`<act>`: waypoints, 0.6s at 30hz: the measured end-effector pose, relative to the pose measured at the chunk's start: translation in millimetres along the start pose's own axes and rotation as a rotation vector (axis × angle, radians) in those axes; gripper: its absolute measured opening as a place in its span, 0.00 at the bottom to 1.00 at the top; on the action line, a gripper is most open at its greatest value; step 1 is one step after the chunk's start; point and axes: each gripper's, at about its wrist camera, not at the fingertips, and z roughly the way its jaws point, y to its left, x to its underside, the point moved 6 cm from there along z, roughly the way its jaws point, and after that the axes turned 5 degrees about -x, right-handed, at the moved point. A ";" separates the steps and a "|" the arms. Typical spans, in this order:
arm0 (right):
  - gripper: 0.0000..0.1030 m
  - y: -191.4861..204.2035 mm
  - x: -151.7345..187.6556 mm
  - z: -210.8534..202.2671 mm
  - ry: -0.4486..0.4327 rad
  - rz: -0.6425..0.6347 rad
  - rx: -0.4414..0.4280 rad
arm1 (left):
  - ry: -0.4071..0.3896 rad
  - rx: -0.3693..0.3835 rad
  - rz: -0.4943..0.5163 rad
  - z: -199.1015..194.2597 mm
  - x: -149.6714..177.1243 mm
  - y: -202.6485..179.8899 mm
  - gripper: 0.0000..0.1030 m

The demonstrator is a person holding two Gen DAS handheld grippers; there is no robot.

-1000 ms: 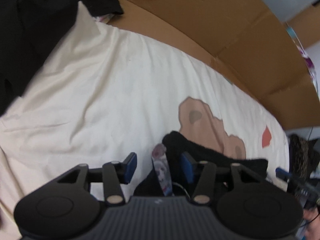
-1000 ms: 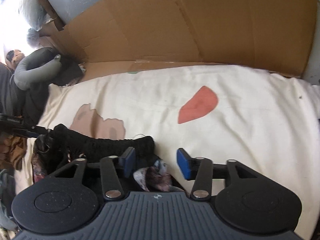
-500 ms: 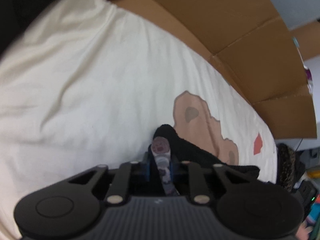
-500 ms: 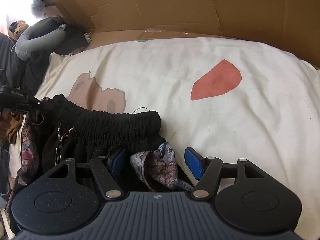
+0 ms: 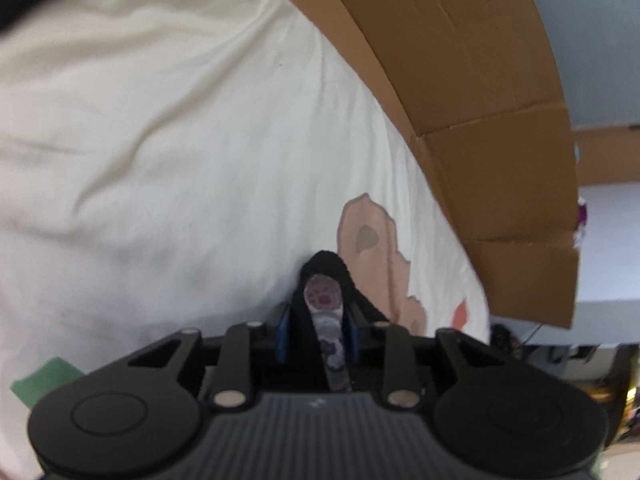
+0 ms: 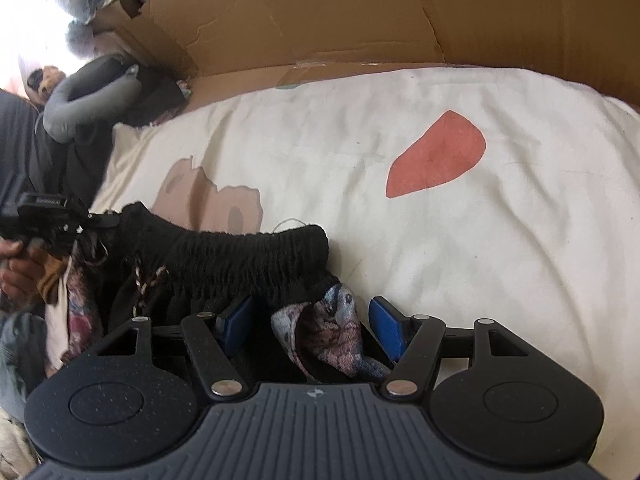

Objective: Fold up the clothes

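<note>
Garment sits low centre of the right-wrist view, black smocked waistband stretched across the cream bedsheet, patterned lining poking out at the near corner. Step in hand, I'd say: getting both ends of the waistband gripped before the first fold.

Left tongs, lower centre of the left view, have just been opening a touch, but the blue pads are on the black waistband end w/ the patterned strip between them, so pinching the garment. Right tongs are spread wide, jaws astride the patterned corner, pads not touching it, so no grip yet.

Next move prob calls for the right tongs to close on that corner, then both lift and pull the band taut to lay it flat.

Around: cardboard sheet across the top of the frame, a grey cushion upper left, more clothes heaped at the left edge. Sheet ahead looks free; the heap at left could crowd the left side.
</note>
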 end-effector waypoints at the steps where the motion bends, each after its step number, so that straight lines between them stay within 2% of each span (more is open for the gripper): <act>1: 0.67 -0.5 -1.2 0.7 0.000 0.002 -0.004 | 0.001 0.017 -0.015 0.0 -0.4 1.8 0.33; 5: 0.67 -4.5 -4.9 4.2 0.000 0.019 -0.035 | 0.005 0.095 -0.089 0.0 -1.4 9.0 0.44; 9: 0.68 -8.2 -6.3 7.1 0.016 0.035 -0.074 | 0.014 0.150 -0.153 4.5 -0.4 17.2 0.45; 10: 0.68 -7.9 -6.3 7.9 0.021 0.031 -0.079 | 0.019 0.154 -0.158 6.4 0.3 18.0 0.41; 11: 0.68 -7.5 -6.3 8.6 0.026 0.026 -0.084 | 0.024 0.157 -0.162 8.3 1.0 18.8 0.30; 13: 0.67 -3.3 -5.6 10.8 0.050 0.002 -0.095 | 0.044 0.147 -0.140 11.5 3.5 18.0 0.21; 18: 0.63 12.2 -5.1 19.4 0.111 -0.078 -0.090 | 0.071 0.109 -0.074 12.9 7.1 14.5 0.15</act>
